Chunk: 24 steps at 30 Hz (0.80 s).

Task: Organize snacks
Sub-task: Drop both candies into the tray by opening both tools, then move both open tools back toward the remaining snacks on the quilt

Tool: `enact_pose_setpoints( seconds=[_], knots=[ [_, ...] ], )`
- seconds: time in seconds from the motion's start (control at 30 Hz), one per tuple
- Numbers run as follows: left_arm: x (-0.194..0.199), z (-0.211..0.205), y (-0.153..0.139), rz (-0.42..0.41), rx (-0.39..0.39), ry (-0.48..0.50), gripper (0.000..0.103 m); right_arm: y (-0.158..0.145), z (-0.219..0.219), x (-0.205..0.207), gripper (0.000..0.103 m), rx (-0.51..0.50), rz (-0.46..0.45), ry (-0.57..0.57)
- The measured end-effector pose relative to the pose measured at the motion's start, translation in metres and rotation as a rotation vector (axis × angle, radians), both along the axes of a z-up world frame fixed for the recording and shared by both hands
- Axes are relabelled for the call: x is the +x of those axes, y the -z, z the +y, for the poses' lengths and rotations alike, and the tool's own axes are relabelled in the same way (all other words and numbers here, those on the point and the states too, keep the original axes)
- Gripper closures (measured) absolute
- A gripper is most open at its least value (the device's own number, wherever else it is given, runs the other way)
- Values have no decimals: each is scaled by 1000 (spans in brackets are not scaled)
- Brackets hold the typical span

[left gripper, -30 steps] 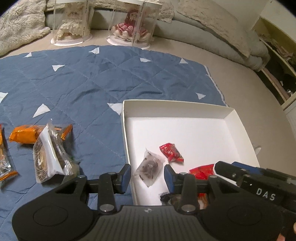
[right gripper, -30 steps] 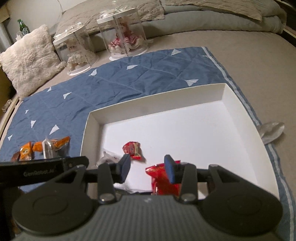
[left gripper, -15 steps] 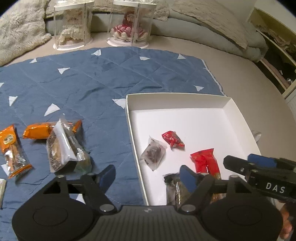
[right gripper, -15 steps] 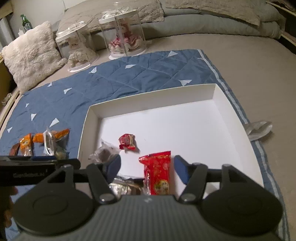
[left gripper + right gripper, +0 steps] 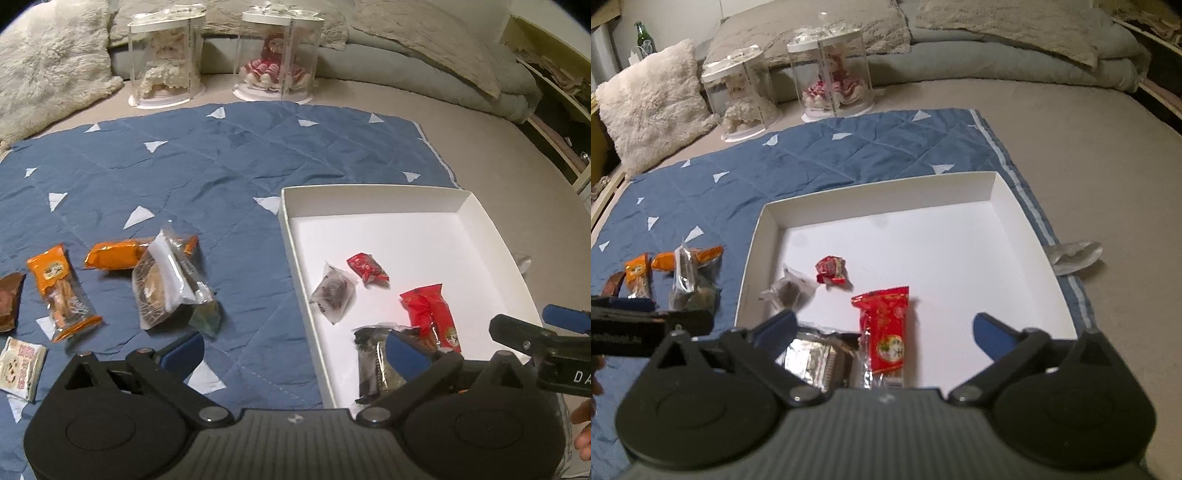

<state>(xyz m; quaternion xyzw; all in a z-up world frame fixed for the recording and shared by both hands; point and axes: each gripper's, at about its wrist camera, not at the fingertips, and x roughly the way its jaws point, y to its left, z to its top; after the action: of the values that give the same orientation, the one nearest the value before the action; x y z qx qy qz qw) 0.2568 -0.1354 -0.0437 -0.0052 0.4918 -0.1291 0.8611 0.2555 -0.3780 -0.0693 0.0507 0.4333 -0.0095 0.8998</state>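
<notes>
On the blue quilted mat [image 5: 229, 177], the loose snacks lie left of the white box [image 5: 373, 194]: a white cookie packet [image 5: 20, 363], an orange bar [image 5: 61, 291], an orange packet [image 5: 118, 253] and a clear-wrapped pastry [image 5: 166, 284]. The left gripper [image 5: 295, 350] is spread wide and holds nothing; its left fingertip hangs over the mat near the pastry, its right one over the dark foil packet [image 5: 380, 362] in the box's near left corner. Farther in lie a clear-wrapped dark sweet [image 5: 334, 293], a small red candy [image 5: 367, 267] and a red bar [image 5: 430, 314]. The right gripper [image 5: 884, 330] is also spread wide and empty, above the box's near edge, with the red bar [image 5: 886, 328] between its fingertips, not touching either.
</notes>
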Motion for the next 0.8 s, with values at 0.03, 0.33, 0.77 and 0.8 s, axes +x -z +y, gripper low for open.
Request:
enact_pose_setpoints(
  seconds=[0.03, 0.33, 0.77, 0.8],
  knots=[
    [-1, 2, 0, 2, 1, -2, 0, 0, 0, -1, 1, -2, 0, 0],
    [-8, 35, -6, -18, 20, -25, 0, -1, 4, -5, 0, -2, -17, 13],
    [-12, 117, -9, -33, 55, -134, 0, 0, 51, 8, 0, 15, -27, -75],
    [-13, 124, -9, -34, 59, -146, 0, 0, 57, 10, 0, 16, -29, -88]
  ],
)
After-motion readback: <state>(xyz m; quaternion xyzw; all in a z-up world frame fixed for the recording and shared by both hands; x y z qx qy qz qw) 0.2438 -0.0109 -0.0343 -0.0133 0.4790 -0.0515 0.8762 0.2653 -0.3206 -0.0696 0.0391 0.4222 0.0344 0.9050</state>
